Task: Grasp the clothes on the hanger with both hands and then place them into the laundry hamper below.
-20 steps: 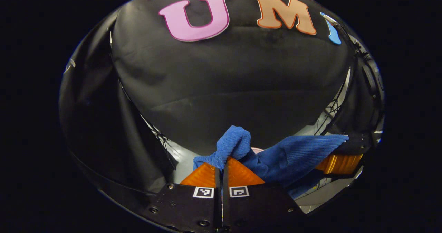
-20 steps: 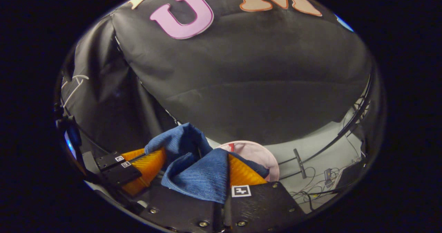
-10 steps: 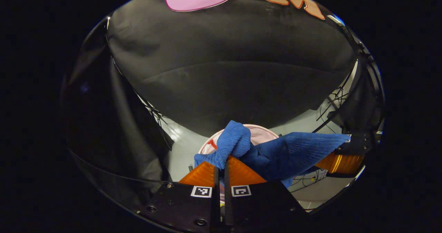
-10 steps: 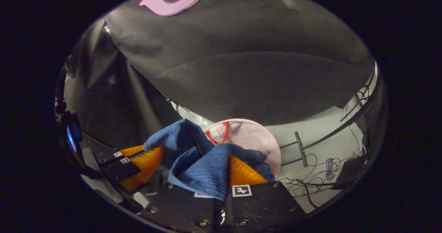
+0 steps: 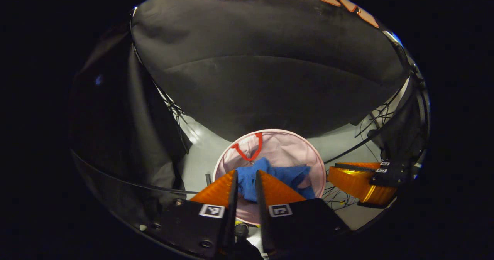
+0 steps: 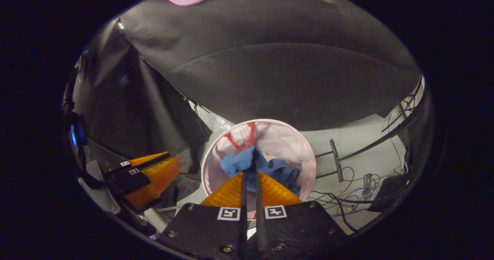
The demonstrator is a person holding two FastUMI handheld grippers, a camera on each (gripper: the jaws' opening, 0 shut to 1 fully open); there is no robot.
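Observation:
The blue ribbed garment (image 5: 281, 175) lies crumpled inside the round pink hamper (image 5: 278, 146), below its red handle (image 5: 249, 149). My left gripper (image 5: 245, 171) hangs above the hamper, its orange fingers parted by a small gap with nothing between them. In the right gripper view the same garment (image 6: 247, 161) rests in the hamper (image 6: 279, 140), and my right gripper (image 6: 249, 172) hovers over it, open by a narrow slit and empty. Each gripper also appears off to the side in the other's view: the right gripper (image 5: 361, 175) and the left gripper (image 6: 152, 175).
The hamper stands on a pale grey floor (image 5: 200, 152) against the black cloth wall. Loose cables (image 6: 355, 198) and a black bar (image 6: 335, 159) lie on the floor to the hamper's right. Thin black frame rods run along the wall's base.
Both grippers have let go of the blue garment, which has dropped into the pink hamper. Both views have tipped further down toward the hamper, and the grippers have moved apart.

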